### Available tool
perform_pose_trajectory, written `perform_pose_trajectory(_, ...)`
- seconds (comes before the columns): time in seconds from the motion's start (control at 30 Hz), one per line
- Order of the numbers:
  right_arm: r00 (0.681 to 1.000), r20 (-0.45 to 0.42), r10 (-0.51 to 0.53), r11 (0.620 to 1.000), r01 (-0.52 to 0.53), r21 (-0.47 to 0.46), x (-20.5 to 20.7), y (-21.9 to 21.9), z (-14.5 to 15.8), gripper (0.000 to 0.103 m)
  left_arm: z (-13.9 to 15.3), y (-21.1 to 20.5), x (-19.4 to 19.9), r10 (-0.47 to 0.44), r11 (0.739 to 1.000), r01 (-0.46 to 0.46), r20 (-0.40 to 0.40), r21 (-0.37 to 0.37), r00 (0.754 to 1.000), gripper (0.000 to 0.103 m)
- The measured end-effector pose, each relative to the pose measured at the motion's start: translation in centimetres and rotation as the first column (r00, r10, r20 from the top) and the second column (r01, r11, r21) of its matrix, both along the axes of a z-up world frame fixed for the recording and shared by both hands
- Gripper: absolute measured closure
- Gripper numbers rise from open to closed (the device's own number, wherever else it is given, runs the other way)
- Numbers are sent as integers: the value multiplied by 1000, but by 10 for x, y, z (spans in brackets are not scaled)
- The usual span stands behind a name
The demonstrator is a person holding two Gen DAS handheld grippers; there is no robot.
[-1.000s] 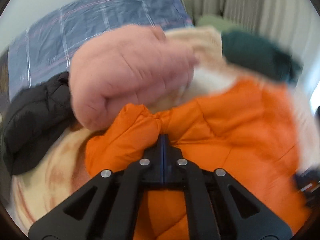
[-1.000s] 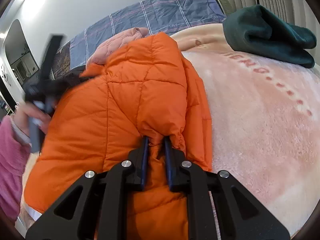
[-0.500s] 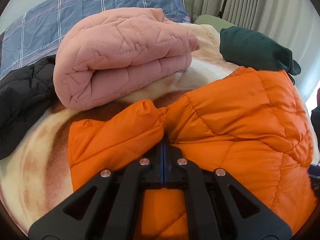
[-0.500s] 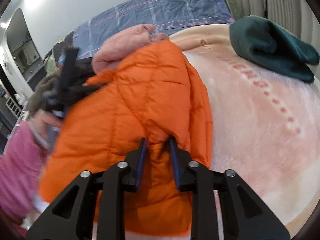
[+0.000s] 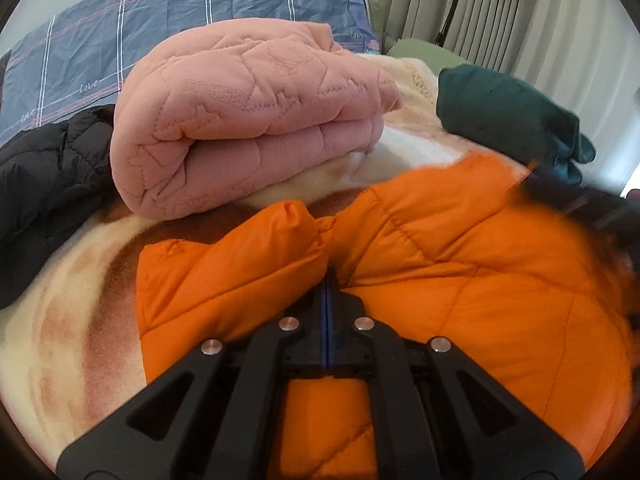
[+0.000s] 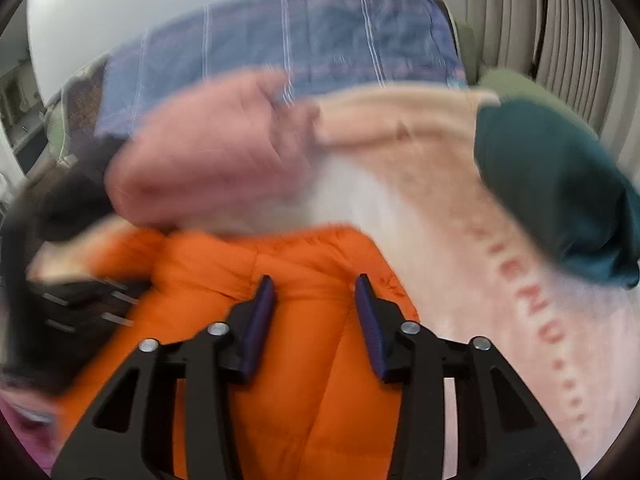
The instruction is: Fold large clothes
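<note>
The orange jacket is puffy and quilted, its smooth shell stitched into swollen panels, and it lies folded on a plush cream blanket with reddish-brown swirls and pink lettering. Behind it sits a pink quilted garment, folded into a thick rounded roll with stitched outlines. A black padded jacket slumps to its left, and a dark green folded garment lies to the right, well apart from the orange one. A blue plaid quilt covers the head of the bed, with pleated pale curtains behind.

The left gripper is pinched tight on a bulging fold of the orange jacket, its fingers pressed together with only a thin blue line between them. The right gripper stands with its fingers spread wide above the orange jacket, gripping nothing (its view is heavily blurred).

Half a second ago the right gripper's fingers squeezed a ridge of the orange fabric; now that ridge is released and the jacket lies flatter on the blanket. The left gripper's clamp is unchanged.

In the left view the jacket's long axis runs left to right across the bed, its folded edge facing the pink roll.
</note>
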State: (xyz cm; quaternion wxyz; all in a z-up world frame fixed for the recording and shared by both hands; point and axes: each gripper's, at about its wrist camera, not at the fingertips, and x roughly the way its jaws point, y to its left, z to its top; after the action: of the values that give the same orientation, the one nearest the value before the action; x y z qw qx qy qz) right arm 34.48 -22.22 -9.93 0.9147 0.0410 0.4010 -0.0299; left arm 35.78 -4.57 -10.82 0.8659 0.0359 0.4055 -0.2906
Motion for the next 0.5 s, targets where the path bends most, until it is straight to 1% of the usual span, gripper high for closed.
perform_pose_trajectory(0.03, 1000, 7, -21, 998, 20, 67, -1, -10, -7, 59, 1, 2, 1, 1, 1000, -1, -4, -18, 1000, 101)
perform_pose_trajectory(0.07, 999, 13, -37, 993, 35, 115, -3, -16, -10, 59, 0, 4, 4, -5, 999, 4, -10, -43, 1000, 101)
perform_pose_trajectory(0.1, 999, 19, -40, 991, 37, 128, -5, -19, -13, 59, -1, 6, 5, -15, 998, 15, -4, -62, 1000, 101)
perform_pose_trajectory(0.13, 999, 21, -40, 991, 37, 126, -5, -19, -15, 59, -3, 7, 6, -19, 997, 19, 0, -74, 1000, 101)
perform_pose_trajectory(0.2, 999, 19, -41, 992, 39, 121, -4, -20, -18, 59, -7, 14, 9, -18, 991, 17, -7, -135, 1000, 101)
perform_pose_trajectory(0.23, 999, 18, -41, 992, 39, 118, -3, -20, -19, 59, -12, 21, 11, -18, 982, 12, -30, -189, 999, 101)
perform_pose_trajectory(0.3, 999, 17, -43, 992, 41, 116, -2, -18, -20, 59, -16, 30, 16, -23, 967, 5, -67, -256, 997, 100)
perform_pose_trajectory(0.37, 999, 20, -45, 993, 43, 109, -2, -17, -20, 59, -17, 34, 17, -26, 961, 2, -83, -276, 996, 100)
perform_pose_trajectory(0.43, 999, 23, -47, 994, 44, 98, -2, -13, -22, 59, -13, 34, 16, -20, 966, -1, -80, -258, 997, 100)
perform_pose_trajectory(0.5, 998, 27, -50, 995, 48, 85, -3, -12, -22, 59, -2, 38, 12, 0, 968, -22, -84, -250, 996, 100)
